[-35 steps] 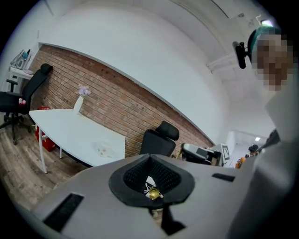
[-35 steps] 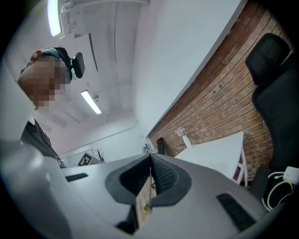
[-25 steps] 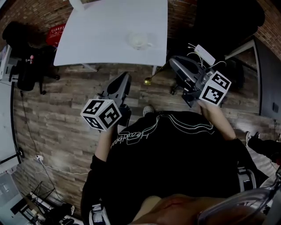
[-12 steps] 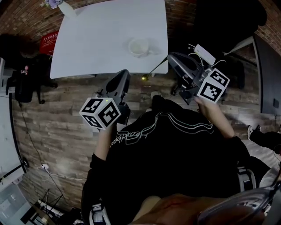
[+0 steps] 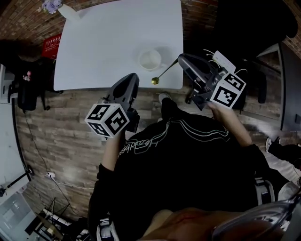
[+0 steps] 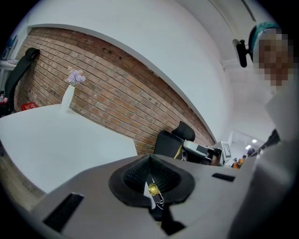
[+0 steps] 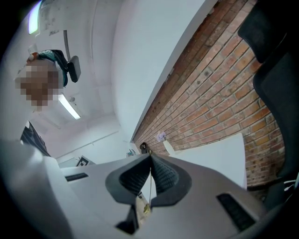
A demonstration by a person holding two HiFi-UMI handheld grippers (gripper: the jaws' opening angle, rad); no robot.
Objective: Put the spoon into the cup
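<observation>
2 grippers forward: left gripper (image 5: 131, 81) jaws together, empty; right gripper (image 5: 180, 60) tight on the spoon (image 5: 165, 71) handle.

- Spoon (image 5: 164, 73): the handle end is hidden inside the closed jaws of the right gripper (image 5: 180, 60). In the right gripper view it shows only as a thin edge-on line, and the bowl's shape is unreadable.
- Cup (image 5: 150, 60): contents too small to tell.
- Table (image 5: 108, 42): far edge cut off by the head view's top border. Its near part is hidden behind the left gripper (image 6: 149, 157) in that gripper's view.
- Vase (image 5: 69, 12): flowers partly cropped at the top.
- Gold speck (image 6: 153, 189), below the meeting jaw tips — too small to identify.
</observation>
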